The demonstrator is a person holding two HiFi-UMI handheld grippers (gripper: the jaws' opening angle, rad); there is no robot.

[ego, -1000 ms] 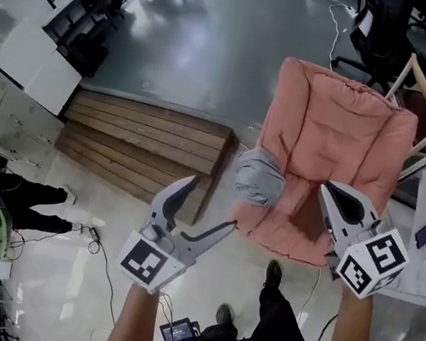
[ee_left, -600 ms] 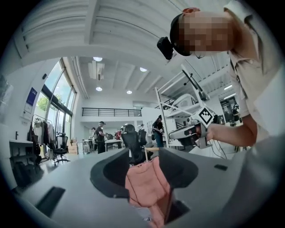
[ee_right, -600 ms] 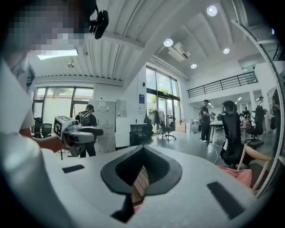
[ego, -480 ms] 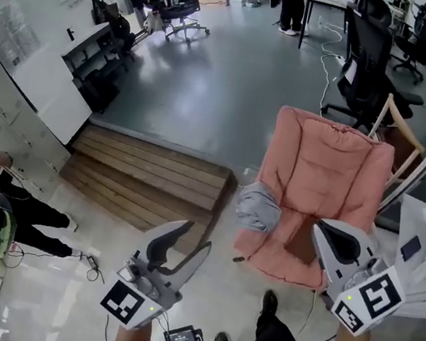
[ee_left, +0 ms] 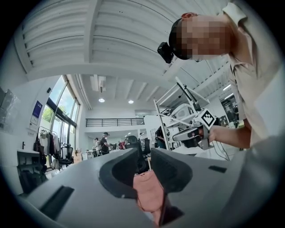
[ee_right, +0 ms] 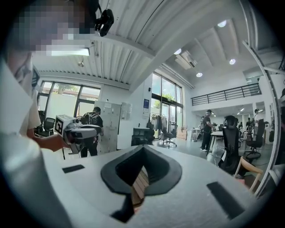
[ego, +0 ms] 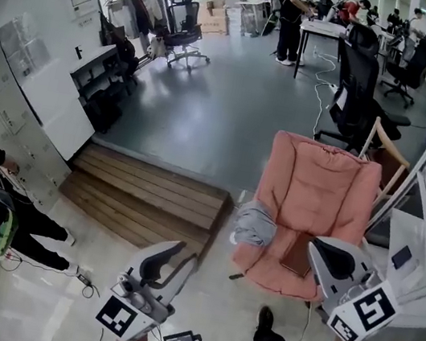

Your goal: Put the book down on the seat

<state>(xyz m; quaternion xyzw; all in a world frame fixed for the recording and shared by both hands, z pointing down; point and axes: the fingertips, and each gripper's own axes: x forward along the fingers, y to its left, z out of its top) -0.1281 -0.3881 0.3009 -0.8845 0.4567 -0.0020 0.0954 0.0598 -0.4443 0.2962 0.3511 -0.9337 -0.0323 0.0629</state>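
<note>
Left claw (ego: 186, 255) just clenched shut on nothing, right claw (ego: 318, 249) clenched and empty too, both held level in front of the pink armchair (ego: 322, 177). Grey cloth (ego: 256, 224) draped over one arm; brown book (ego: 296, 256) lying flat on the seat (ego: 266, 266), well apart from both claws.

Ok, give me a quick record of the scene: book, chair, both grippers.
book: lying flat on the seat, nothing gripping it
armchair: pink, grey bundle at its left side in the head view
left gripper: jaws have just been closing, now shut, nothing between them
right gripper: shut, empty, off the book
task: looks done
</note>
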